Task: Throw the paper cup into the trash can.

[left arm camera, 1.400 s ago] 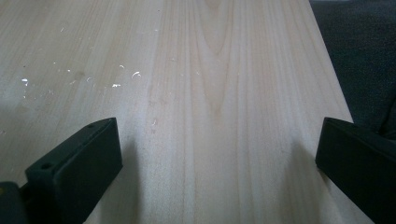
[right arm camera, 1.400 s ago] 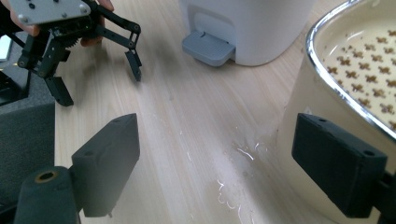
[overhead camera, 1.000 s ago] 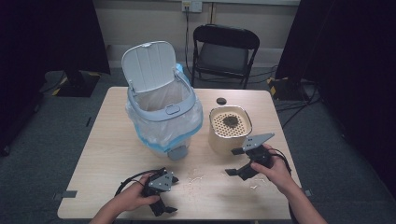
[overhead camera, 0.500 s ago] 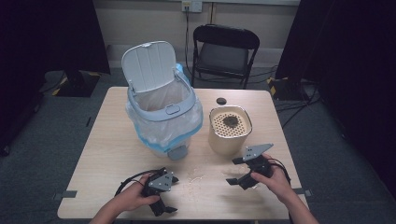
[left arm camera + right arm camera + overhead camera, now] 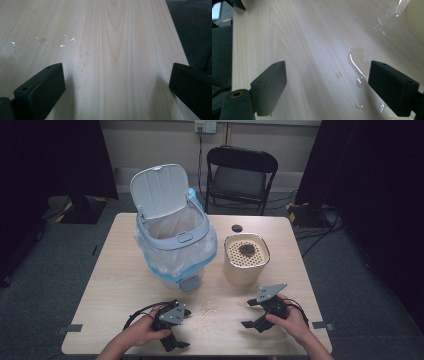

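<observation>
progress: nothing held; crumbs point(image 5: 209, 310) and wet patch point(image 5: 355, 65) left on table point(image 5: 115, 275), cleanup looks undone
crumbs: between the grippers, near front edge
left gripper point(image 5: 176, 327): low at table, jaws wide apart, empty
right gripper point(image 5: 256, 314): low near beige container point(image 5: 245, 262), jaws spread, empty
</observation>
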`<control>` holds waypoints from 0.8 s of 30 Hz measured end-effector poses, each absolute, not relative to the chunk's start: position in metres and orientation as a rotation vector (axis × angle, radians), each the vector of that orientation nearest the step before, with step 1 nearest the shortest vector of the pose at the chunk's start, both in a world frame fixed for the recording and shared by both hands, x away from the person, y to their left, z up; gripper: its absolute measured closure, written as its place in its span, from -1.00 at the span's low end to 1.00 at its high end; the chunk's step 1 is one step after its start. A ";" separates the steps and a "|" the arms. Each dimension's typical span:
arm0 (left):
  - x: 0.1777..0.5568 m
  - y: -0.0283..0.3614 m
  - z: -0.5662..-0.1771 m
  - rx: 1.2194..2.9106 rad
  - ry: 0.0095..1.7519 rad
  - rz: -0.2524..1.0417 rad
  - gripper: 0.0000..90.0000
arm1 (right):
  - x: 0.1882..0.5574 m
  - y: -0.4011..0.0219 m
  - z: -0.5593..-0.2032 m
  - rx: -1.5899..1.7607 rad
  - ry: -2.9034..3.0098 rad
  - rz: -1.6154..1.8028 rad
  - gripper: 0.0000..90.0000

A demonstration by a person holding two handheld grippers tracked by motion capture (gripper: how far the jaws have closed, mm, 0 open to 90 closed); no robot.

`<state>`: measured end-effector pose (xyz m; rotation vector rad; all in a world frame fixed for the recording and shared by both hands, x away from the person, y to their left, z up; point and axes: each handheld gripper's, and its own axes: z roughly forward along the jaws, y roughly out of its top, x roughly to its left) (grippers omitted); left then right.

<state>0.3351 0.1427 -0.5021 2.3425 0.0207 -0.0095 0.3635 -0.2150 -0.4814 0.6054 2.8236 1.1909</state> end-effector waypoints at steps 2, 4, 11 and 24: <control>0.335 0.143 -0.502 2.342 0.021 -0.010 -1.00 | 0.362 -0.214 -0.486 0.590 2.828 1.175 -0.67; 0.335 0.143 -0.502 2.342 0.021 -0.010 -1.00 | 0.362 -0.214 -0.490 0.583 2.820 1.173 -0.67; 0.335 0.143 -0.502 2.343 0.021 -0.009 -1.00 | 0.358 -0.215 -0.495 0.539 2.774 1.179 -0.68; 0.334 0.143 -0.502 2.348 0.035 -0.006 -1.00 | 0.352 -0.217 -0.500 0.480 2.712 1.183 -0.69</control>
